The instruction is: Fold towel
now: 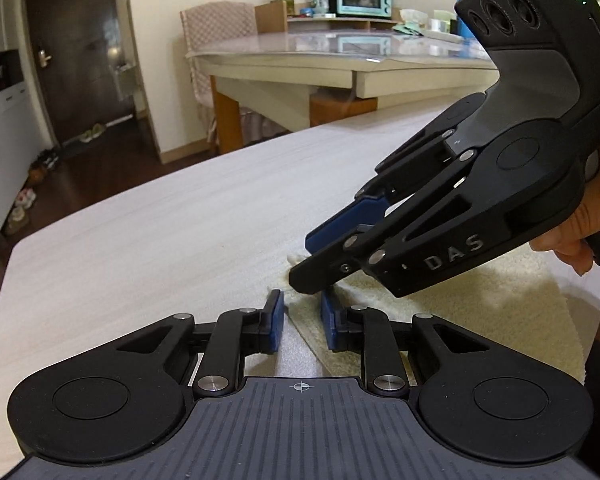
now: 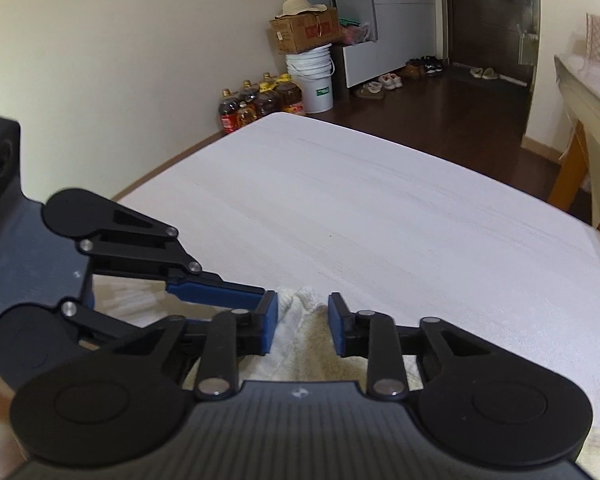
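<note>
A cream towel (image 1: 480, 312) lies flat on the pale wood-grain table (image 1: 160, 240), toward its right side. My left gripper (image 1: 302, 312) is open and low over the towel's left edge, which runs between its blue pads. My right gripper (image 1: 306, 258) comes in from the right, tilted down, with its tips just above the towel's far corner. In the right wrist view my right gripper (image 2: 303, 316) is open, and the towel's bunched corner (image 2: 300, 300) sits between its pads. The left gripper's blue pad (image 2: 220, 294) shows close on the left. The rest of the towel (image 2: 308, 356) is hidden under the gripper body.
A hand (image 1: 596, 216) holds the right gripper's handle. Bare tabletop (image 2: 380, 208) stretches ahead to the far edge. Beyond stand a glass-topped table (image 1: 340, 52) with a teal oven, a chair (image 1: 216, 40), oil bottles (image 2: 260, 100), a white bucket (image 2: 312, 80) and shoes on the dark floor.
</note>
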A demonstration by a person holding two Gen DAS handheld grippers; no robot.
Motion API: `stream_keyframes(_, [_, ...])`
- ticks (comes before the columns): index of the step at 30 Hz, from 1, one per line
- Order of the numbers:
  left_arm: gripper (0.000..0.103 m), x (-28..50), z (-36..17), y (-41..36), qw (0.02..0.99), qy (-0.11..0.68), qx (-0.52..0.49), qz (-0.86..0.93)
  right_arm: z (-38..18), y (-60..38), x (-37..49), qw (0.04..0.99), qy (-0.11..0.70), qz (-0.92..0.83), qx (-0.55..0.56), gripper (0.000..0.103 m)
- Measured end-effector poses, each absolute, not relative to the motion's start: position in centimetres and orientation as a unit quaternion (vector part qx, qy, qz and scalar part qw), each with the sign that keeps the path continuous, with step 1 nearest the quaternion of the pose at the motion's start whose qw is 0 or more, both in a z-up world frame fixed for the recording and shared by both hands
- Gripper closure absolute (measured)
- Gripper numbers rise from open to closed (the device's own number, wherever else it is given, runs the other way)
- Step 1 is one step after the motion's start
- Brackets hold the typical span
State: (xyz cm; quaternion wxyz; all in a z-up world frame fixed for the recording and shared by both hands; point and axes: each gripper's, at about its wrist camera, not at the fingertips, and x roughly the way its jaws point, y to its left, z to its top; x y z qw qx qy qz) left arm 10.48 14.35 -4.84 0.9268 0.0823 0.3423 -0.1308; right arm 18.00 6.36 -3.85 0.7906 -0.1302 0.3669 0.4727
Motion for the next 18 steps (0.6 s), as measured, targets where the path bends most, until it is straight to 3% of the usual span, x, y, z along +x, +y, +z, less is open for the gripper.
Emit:
stream_keyframes(9, [0.079, 10.8, -4.9, 14.3, 0.927, 0.344, 0.076, -0.125, -0.3, -1.1, 15.6, 0.831, 0.304, 0.462, -0.062, 0.098])
stream_keyframes(11, [0.075, 10.9, -4.8, 14.2, 0.927, 0.346, 0.080, -0.122, 1.0, -4.3, 14.4, 0.843, 0.287, 0.454, -0.041, 0.098])
stream_keyframes(13, [0.056, 10.8, -4.6, 14.3, 0.927, 0.348, 0.081, -0.118, 2.0, -9.0, 12.7, 0.856, 0.272, 0.439, -0.014, 0.098])
stream_keyframes(18, [0.050, 11.0, -4.0, 14.5, 0.929, 0.340, 0.075, -0.124, 0.7, -16.5, 8.9, 0.870, 0.294, 0.395, 0.020, 0.098])
